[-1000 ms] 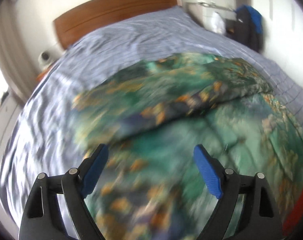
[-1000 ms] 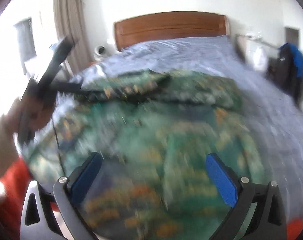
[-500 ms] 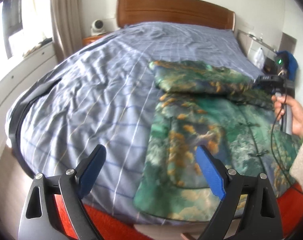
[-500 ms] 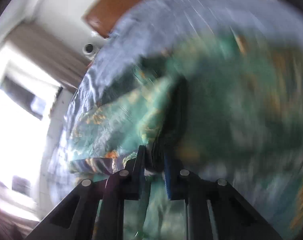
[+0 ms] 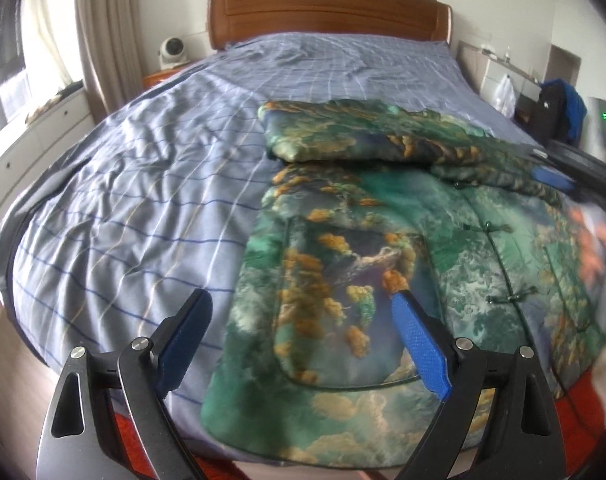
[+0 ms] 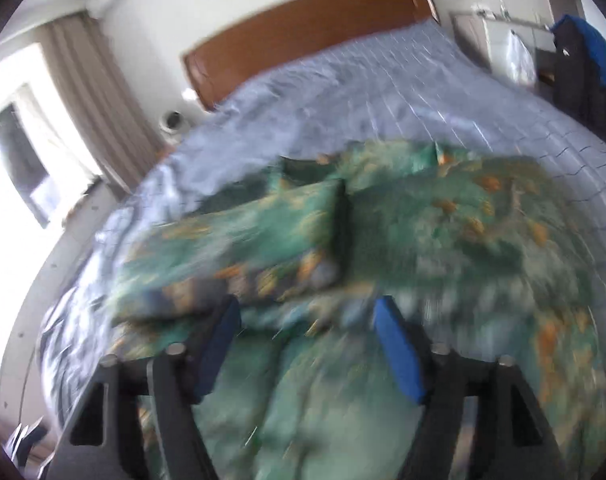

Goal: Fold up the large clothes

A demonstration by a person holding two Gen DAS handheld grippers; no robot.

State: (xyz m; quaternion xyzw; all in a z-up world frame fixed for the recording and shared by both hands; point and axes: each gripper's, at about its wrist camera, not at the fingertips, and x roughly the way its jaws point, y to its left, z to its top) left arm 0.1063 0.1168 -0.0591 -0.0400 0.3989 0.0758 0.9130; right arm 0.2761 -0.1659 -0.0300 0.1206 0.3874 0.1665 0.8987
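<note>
The green printed jacket lies on the bed, sleeve folded across at 12 o'clock. Both the left gripper and right gripper are spread wide, holding nothing. I'd grab the hem at 6 o'clock evenly and fold upward.

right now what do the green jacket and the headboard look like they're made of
The jacket looks like padded printed fabric with a slight satin sheen: puffy folds, glossy highlights, knotted cloth fasteners down the front. The fibre cannot be told. The headboard looks like varnished reddish-brown wood, smooth and faintly reflective, though it could be veneer.
</note>
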